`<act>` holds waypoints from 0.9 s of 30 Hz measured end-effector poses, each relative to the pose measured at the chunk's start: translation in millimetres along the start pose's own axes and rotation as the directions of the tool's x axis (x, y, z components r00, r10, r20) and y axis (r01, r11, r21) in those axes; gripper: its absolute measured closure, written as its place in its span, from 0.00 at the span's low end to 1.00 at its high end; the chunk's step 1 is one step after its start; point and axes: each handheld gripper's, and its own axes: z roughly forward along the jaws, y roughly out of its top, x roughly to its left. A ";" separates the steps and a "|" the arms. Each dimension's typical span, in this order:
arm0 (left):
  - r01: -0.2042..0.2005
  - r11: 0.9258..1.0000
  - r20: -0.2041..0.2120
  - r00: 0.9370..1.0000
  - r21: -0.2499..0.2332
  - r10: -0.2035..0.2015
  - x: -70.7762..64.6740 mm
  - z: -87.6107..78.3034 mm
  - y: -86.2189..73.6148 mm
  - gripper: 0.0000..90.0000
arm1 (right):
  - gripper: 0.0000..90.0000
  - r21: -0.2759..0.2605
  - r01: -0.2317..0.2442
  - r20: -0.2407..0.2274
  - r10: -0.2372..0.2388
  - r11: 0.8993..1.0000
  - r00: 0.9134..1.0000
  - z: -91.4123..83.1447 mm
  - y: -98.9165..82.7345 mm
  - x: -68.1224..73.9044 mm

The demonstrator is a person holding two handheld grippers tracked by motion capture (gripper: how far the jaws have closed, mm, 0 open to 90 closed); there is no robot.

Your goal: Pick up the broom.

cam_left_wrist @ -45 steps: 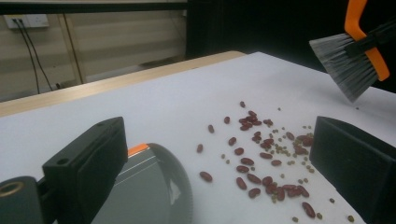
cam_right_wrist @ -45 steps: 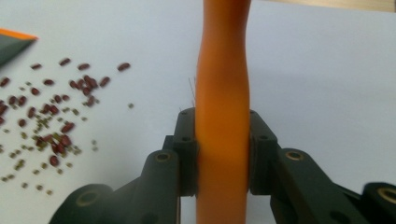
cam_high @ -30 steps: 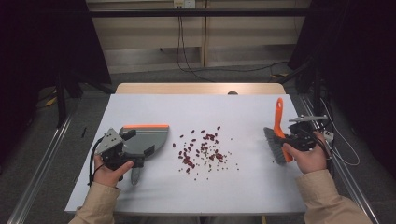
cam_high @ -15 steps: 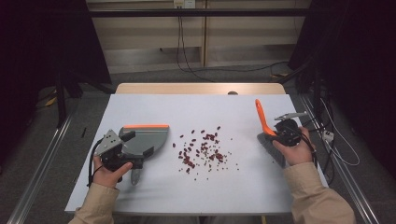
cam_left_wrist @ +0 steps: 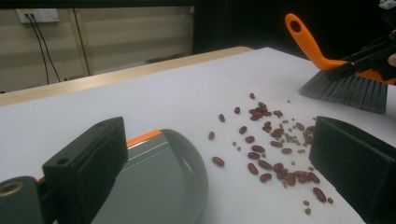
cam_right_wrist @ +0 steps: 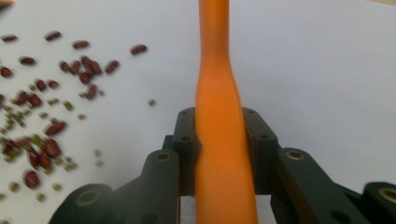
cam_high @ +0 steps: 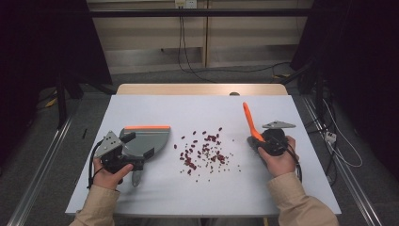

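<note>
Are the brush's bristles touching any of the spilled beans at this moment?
Apart. In the left gripper view, bare white table separates the brush bristles from the nearest beans. The high view agrees: the brush sits right of the beans.

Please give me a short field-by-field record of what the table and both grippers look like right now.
surface: white table
spill: dark red beans with small green bits, scattered mid-table
left gripper: at the handle end of the grey dustpan; jaws look apart in its own view, hold unclear
right gripper: shut on the orange brush handle
brush bristles: right of the beans
</note>
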 end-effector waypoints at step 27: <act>0.009 1.000 -0.002 1.000 0.013 -0.009 3.6 -0.3 -4.6 0.05 | 0.73 -0.009 0.086 -0.042 -0.086 0.996 0.995 23.8 19.4 18.6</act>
